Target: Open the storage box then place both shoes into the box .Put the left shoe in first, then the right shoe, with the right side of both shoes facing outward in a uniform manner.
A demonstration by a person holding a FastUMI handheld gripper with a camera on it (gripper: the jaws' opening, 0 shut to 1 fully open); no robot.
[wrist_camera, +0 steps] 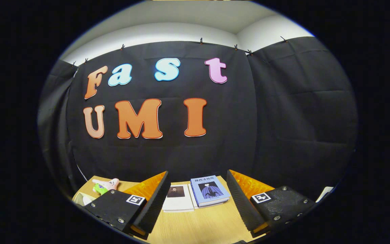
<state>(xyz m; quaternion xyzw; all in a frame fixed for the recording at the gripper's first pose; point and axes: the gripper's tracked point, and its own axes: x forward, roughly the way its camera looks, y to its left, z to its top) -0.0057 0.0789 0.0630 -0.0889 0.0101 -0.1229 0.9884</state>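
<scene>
Tool held released above the wooden surface, nothing gripped, two books seen lying between and beyond its fingers, plush toy set well apart.

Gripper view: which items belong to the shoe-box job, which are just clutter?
Job:
- hand-held gripper, fingers open, nothing between them

Just lying about:
- blue book beyond the fingers, on the wooden table
- white book beside it
- plush toy outside one finger
</scene>
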